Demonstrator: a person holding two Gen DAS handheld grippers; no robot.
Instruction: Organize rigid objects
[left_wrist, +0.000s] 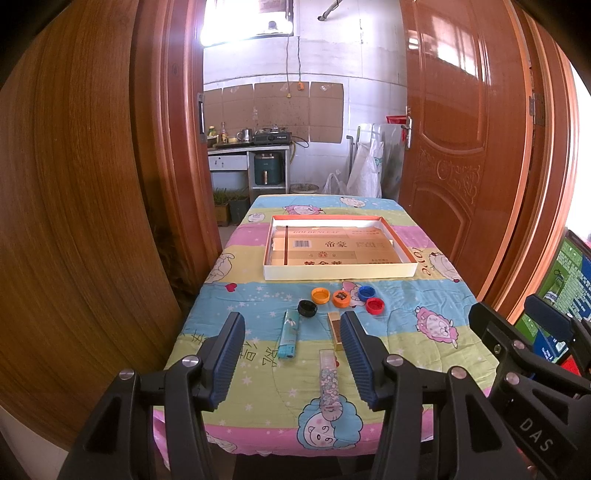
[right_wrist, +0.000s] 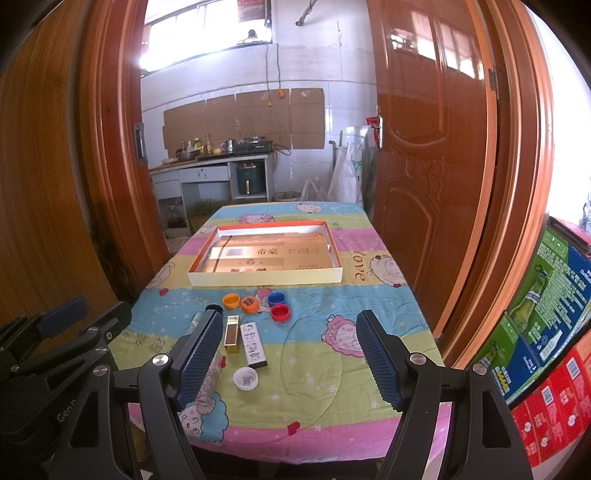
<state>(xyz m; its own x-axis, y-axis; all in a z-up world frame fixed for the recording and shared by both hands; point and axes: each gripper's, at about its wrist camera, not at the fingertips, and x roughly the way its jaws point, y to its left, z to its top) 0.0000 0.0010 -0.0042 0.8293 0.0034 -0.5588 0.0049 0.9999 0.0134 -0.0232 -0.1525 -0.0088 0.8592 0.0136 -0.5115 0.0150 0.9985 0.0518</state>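
Note:
A shallow cardboard tray (left_wrist: 340, 272) (right_wrist: 266, 277) sits mid-table. In front of it lie bottle caps: two orange (left_wrist: 320, 295) (left_wrist: 341, 298), blue (left_wrist: 366, 292), red (left_wrist: 375, 305), black (left_wrist: 307, 308). Nearer lie a teal lighter (left_wrist: 288, 334), a gold lighter (left_wrist: 335, 328) (right_wrist: 232, 333), a patterned lighter (left_wrist: 328, 380), a white lighter (right_wrist: 253, 344) and a white cap (right_wrist: 245, 378). My left gripper (left_wrist: 291, 360) is open above the teal and patterned lighters. My right gripper (right_wrist: 288, 358) is open above the near table, empty.
The table wears a pastel cartoon cloth (right_wrist: 369, 295). Wooden doors (left_wrist: 461, 147) flank it on both sides. Printed cartons (right_wrist: 546, 321) stand to the right. A kitchen counter (left_wrist: 247, 147) is beyond the doorway.

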